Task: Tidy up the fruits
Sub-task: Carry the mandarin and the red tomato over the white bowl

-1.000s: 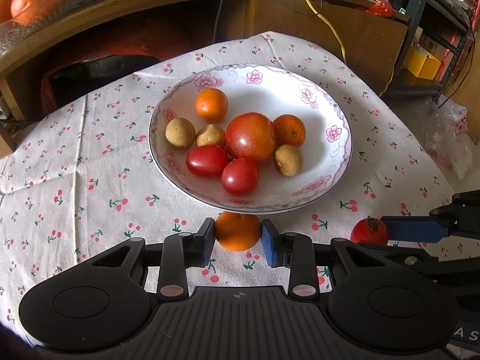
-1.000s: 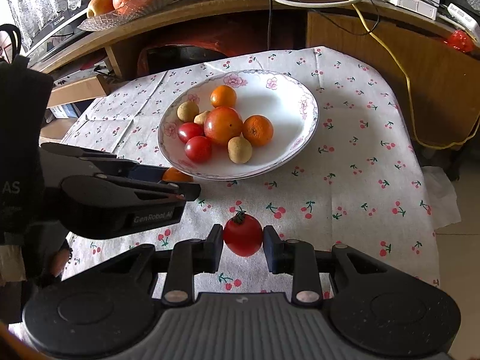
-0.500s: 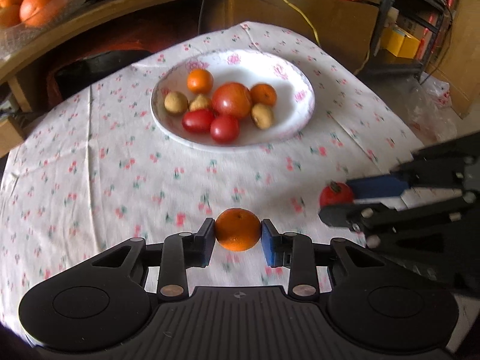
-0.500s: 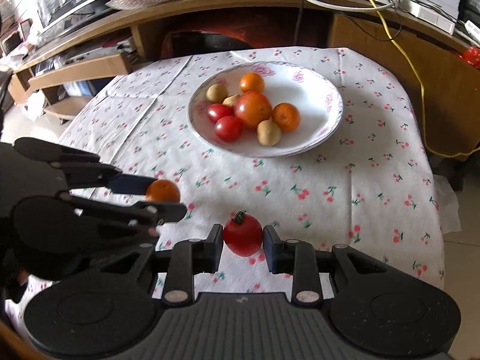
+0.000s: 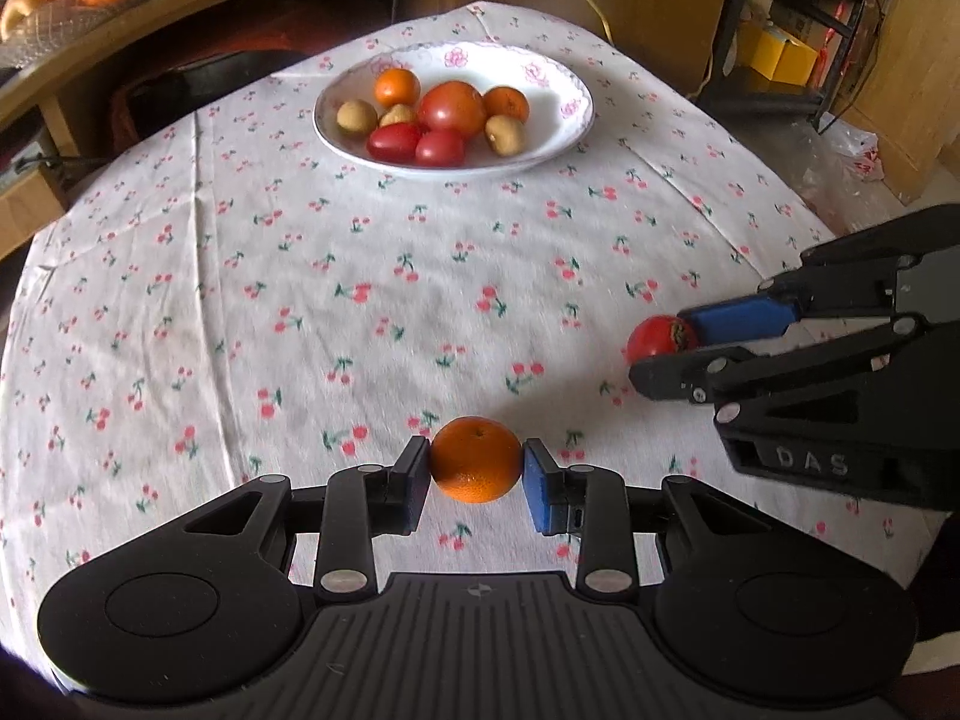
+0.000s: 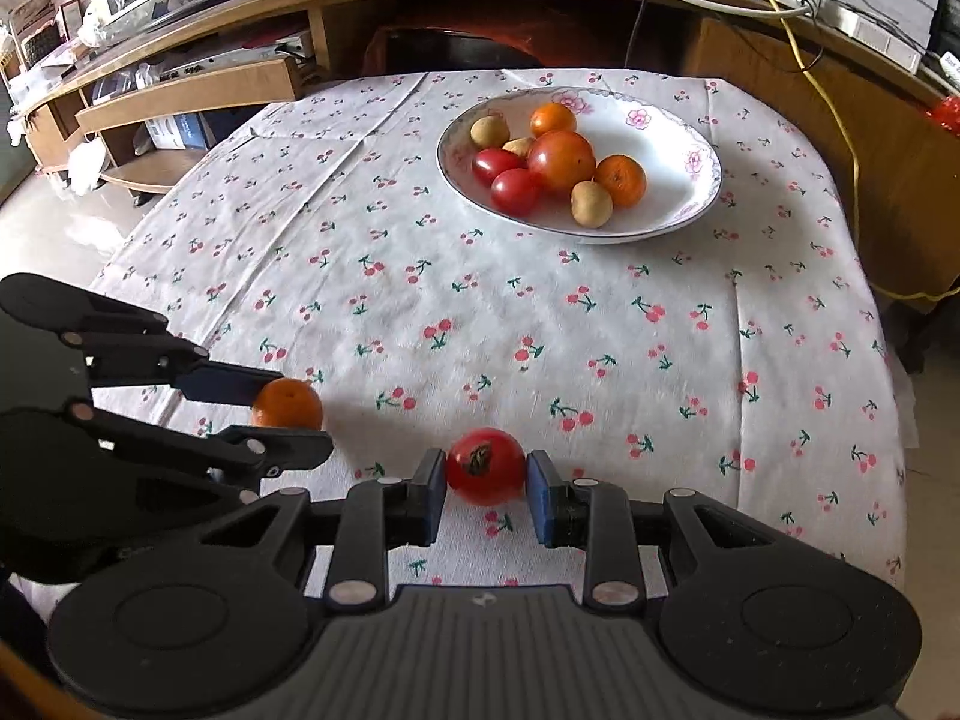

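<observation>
Fruit secure: left gripper (image 5: 476, 459) clamps orange (image 5: 476, 459), right gripper (image 6: 486, 467) clamps tomato (image 6: 486, 467), near table's front edge. Overtight jaws may bruise tomato; slackening risks roll-off.

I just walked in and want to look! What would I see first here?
First, the two black grabbers up close: the left gripper pinches a small orange, the right gripper a red tomato. Farther back on the cherry tablecloth sits a flowered bowl of fruit.
</observation>
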